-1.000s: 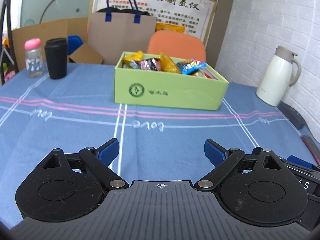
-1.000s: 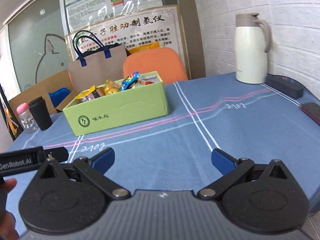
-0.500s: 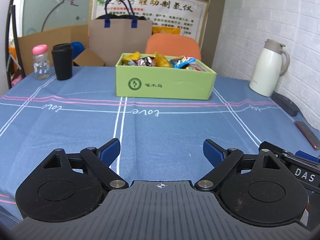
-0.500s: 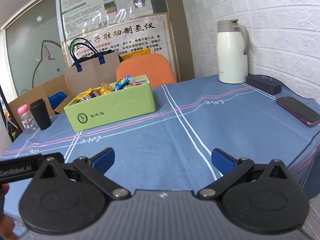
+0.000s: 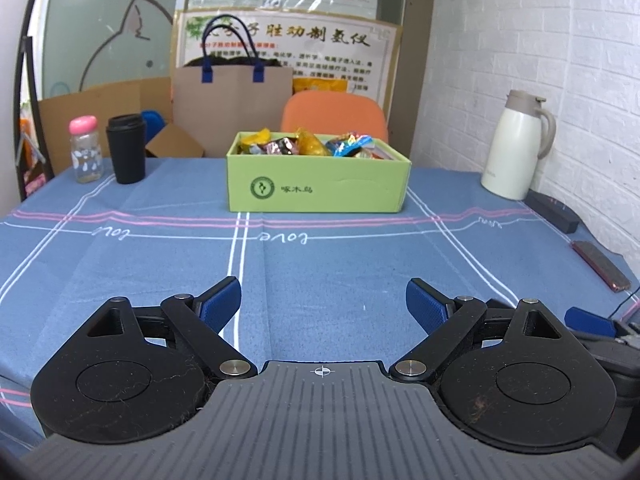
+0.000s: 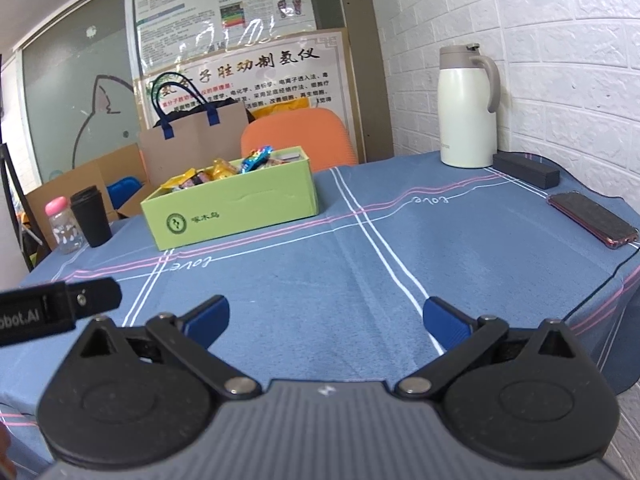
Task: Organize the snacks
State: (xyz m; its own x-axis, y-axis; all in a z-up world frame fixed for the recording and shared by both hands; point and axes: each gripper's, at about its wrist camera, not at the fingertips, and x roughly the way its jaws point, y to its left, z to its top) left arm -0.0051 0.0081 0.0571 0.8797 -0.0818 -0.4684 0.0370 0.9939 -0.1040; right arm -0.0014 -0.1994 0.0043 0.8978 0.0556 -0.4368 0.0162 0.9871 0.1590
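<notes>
The green box (image 5: 318, 184) of snacks (image 5: 308, 146) is sitting far back on the counter (image 5: 340, 264), its lower contents hidden behind its wall. The left gripper (image 5: 323, 307) has just been closing slightly with nothing between its fingers; both it and the right gripper (image 6: 326, 321) are hovering with fingers spread, empty.

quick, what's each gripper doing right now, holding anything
left gripper: open, its fingers have just been closing slightly, nothing between them.
right gripper: open, nothing between its fingers.
</notes>
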